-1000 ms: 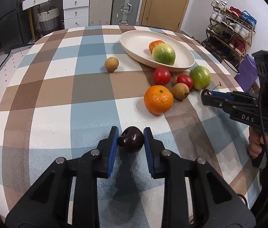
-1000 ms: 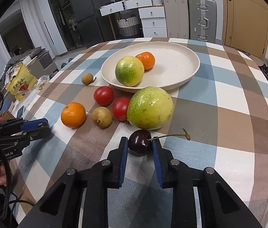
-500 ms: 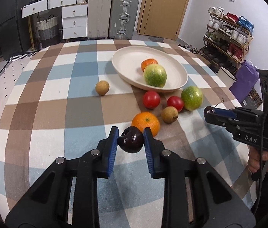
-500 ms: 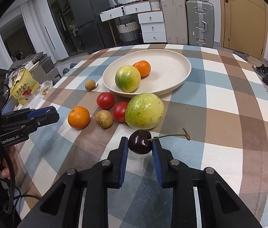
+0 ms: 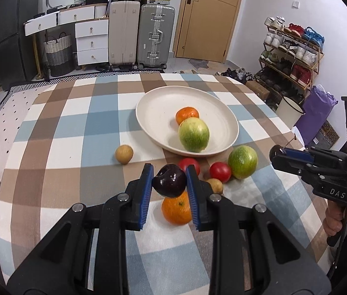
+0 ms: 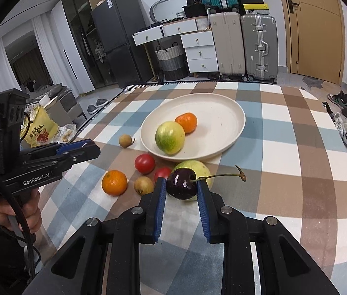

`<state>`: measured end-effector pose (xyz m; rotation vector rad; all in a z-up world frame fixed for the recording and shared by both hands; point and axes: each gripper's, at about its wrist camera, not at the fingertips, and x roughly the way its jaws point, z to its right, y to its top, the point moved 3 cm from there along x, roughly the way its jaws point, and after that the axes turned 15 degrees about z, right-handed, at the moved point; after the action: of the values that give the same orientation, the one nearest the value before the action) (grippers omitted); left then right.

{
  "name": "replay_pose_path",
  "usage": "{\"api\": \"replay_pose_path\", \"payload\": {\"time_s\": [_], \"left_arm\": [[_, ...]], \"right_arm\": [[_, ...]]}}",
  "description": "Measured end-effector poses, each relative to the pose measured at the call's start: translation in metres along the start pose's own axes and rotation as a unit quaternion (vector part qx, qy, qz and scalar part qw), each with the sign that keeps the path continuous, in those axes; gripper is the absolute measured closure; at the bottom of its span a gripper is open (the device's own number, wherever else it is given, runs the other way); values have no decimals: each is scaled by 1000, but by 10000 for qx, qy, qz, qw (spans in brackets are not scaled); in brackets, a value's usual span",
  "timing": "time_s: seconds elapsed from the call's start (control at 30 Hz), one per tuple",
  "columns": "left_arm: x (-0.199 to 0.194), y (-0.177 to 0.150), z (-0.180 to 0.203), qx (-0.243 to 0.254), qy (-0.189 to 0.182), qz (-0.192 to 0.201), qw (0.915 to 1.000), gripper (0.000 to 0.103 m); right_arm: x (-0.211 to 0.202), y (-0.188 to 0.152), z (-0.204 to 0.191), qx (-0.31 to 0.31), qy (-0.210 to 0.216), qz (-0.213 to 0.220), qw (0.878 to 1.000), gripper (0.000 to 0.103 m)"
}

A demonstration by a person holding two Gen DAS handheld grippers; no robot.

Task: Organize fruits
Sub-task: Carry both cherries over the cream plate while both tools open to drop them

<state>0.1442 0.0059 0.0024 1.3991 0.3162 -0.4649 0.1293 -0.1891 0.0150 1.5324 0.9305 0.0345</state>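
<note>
Fruits number ten: two dark cherries, two oranges, two green-yellow fruits, two red tomatoes and two small brown fruits. One orange (image 5: 187,115) and one green fruit (image 5: 193,134) lie in the cream plate (image 5: 153,108) towards the table's far edge; the rest sit on the checked tablecloth (image 5: 57,127) beside the plate's near rim, one brown fruit (image 5: 124,154) apart at its left. The left gripper (image 5: 169,180) pinches a stemless cherry (image 5: 169,183) above the cloth, angled downward; the right gripper (image 6: 182,186), likewise tilted, clamps a stemmed cherry (image 6: 182,184).
</note>
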Motion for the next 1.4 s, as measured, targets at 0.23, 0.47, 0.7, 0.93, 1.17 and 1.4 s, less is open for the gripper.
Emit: {"api": "replay_pose_path", "payload": {"time_s": [0.23,0.47,0.7,0.93,1.17,1.4], "left_arm": [[16,20,0,34,-36,94,9999,79],[34,37,-3,45,-9,163,9999,79],[60,48,-5,52,30,151,9999,79],[87,52,-5,104,52,69,9999,79],[114,50,-6,104,105,-49,9999,79],[137,41,-9,4,142,-218,9997,79]], "right_arm": [[2,17,3,18,-18,142,9999,78],[11,31,7,8,-46,209,9998,78],[25,37,14,169,-50,229,9996,78],[41,40,21,251,-68,184,9995,78],[68,40,29,232,-125,73,9996,77],[96,34,33,267,-167,-141,9994,77]]}}
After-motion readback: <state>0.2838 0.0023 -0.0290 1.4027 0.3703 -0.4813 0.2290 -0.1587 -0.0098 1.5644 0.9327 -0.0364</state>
